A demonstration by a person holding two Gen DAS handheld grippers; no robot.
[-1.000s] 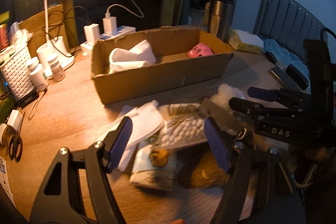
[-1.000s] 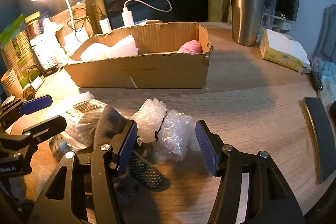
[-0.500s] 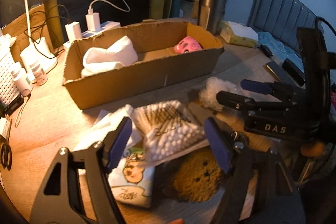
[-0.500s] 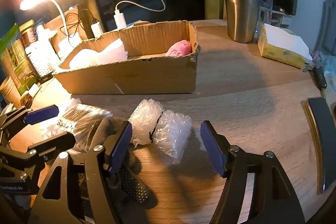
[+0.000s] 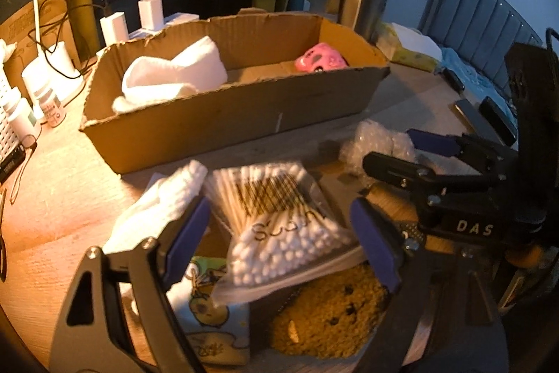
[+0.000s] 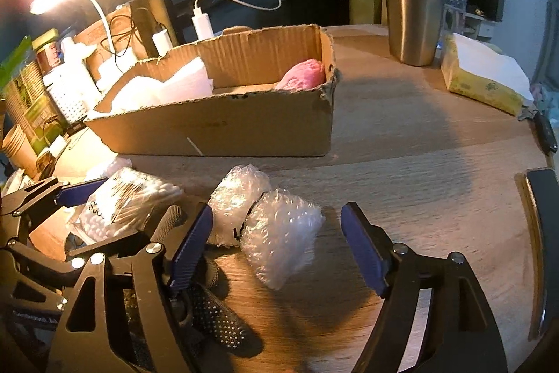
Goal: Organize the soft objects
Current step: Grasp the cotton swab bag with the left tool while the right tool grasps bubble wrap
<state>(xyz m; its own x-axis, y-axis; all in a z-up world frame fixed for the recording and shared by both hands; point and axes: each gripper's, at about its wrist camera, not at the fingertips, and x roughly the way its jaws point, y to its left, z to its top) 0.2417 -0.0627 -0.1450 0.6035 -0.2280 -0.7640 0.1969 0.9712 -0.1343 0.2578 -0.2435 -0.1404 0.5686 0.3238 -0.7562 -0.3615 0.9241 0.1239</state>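
Note:
A cardboard box (image 5: 223, 114) holds a white cloth (image 5: 174, 76) and a pink soft toy (image 5: 319, 58); the box also shows in the right wrist view (image 6: 244, 124). My left gripper (image 5: 279, 233) is open around a bag of cotton swabs (image 5: 279, 215), above a brown plush bear (image 5: 332, 313) and a cartoon tissue pack (image 5: 206, 313). My right gripper (image 6: 276, 243) is open around a bubble-wrap bundle (image 6: 269, 226). A white folded cloth (image 5: 164, 198) lies left of the swabs.
A steel tumbler (image 6: 412, 9) and a yellow tissue pack (image 6: 482, 76) stand at the back right. A lamp, chargers, bottles and a white basket (image 5: 10, 114) crowd the left. Black dotted gloves (image 6: 209, 310) lie under my right gripper. Dark flat items (image 6: 545, 233) lie at the right edge.
My left gripper has moved forward and lower, so the cotton swab bag now sits between its fingers. My right gripper has moved closer to the bubble-wrap bundle.

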